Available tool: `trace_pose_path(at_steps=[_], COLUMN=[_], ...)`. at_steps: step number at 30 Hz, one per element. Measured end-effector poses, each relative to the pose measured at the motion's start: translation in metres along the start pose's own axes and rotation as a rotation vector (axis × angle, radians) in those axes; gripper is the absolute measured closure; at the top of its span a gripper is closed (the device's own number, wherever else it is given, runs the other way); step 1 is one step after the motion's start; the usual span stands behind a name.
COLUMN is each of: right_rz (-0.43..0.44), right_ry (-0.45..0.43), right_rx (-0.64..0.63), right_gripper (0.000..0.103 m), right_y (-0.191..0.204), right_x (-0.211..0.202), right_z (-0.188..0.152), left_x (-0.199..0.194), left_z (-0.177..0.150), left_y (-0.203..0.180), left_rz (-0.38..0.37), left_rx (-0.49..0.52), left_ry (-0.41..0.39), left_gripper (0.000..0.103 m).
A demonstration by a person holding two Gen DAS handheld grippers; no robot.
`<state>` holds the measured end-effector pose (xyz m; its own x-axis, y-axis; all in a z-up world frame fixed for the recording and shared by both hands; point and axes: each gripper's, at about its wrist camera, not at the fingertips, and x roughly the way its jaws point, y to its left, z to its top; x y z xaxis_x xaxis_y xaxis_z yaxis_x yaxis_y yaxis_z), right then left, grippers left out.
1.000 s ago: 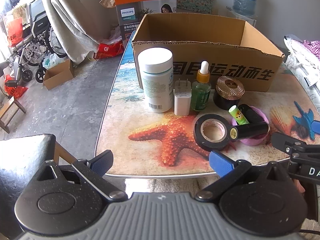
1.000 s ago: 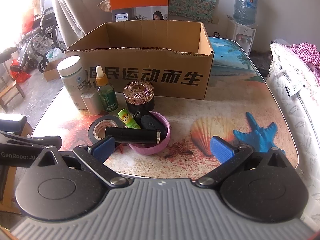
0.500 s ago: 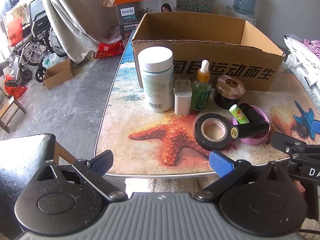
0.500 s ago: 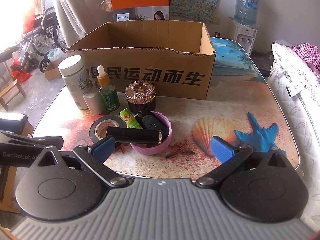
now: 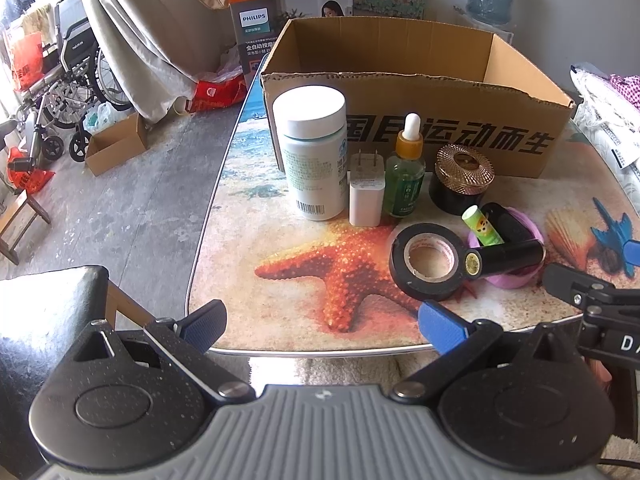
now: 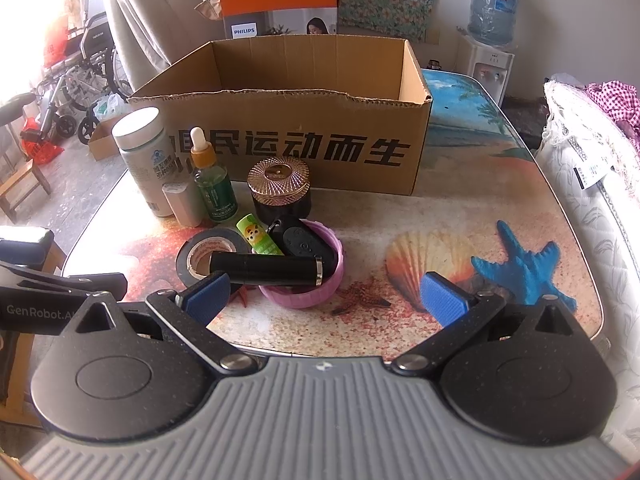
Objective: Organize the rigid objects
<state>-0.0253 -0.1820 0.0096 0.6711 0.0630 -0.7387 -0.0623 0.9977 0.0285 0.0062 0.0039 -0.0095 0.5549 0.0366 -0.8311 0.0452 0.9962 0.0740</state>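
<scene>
Grey concrete floor (image 5: 120,208); wheelchair (image 5: 68,92) by bright window; water dispenser (image 6: 490,40) against pale wall.

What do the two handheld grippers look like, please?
Both the left gripper and the right gripper have blue ribbed fingertip pads on speckled black linkage arms, rounded black side discs and a ribbed grey body. White "GenRobot.AI" lettering marks the left one's side.

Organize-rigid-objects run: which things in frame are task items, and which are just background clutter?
Job items:
cardboard box
white pill bottle
USB charger plug
green dropper bottle
gold-lidded jar
black tape roll
pink lid holding a lip balm, key fob and black cylinder

Lying about:
Philips box
wheelchair
water dispenser

Both tongs open.
</scene>
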Motion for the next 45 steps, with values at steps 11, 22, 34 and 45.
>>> trace_pose_path(at_steps=[11,22,34,45], right_rz=[0.004,0.075,0.535,0.665], right_ry=[0.028,-0.017,0.173,0.323], right_rx=[0.015,0.154,0.646,0.886], right_gripper=[0.001,0.001,0.015,0.042], right_y=[-0.004,-0.045,-0.101,-0.102], right_x=[0.013,0.017,0.054,0.094], right_z=[0.004,0.014,0.004,-0.018], left_x=[0.013,0.01,0.017,0.046], left_z=[0.009,0.011,0.024,0.033], left_y=[-0.004,-0.007,-0.058,-0.075], left_rz=[-0.001,-0.154,-0.326,-0.384], left_rx=[0.009,0.028,0.276,0.327], left_ry=[0.031,-0.065,-0.101,-0.025], left_gripper=[0.0,0.001,0.026,0.051])
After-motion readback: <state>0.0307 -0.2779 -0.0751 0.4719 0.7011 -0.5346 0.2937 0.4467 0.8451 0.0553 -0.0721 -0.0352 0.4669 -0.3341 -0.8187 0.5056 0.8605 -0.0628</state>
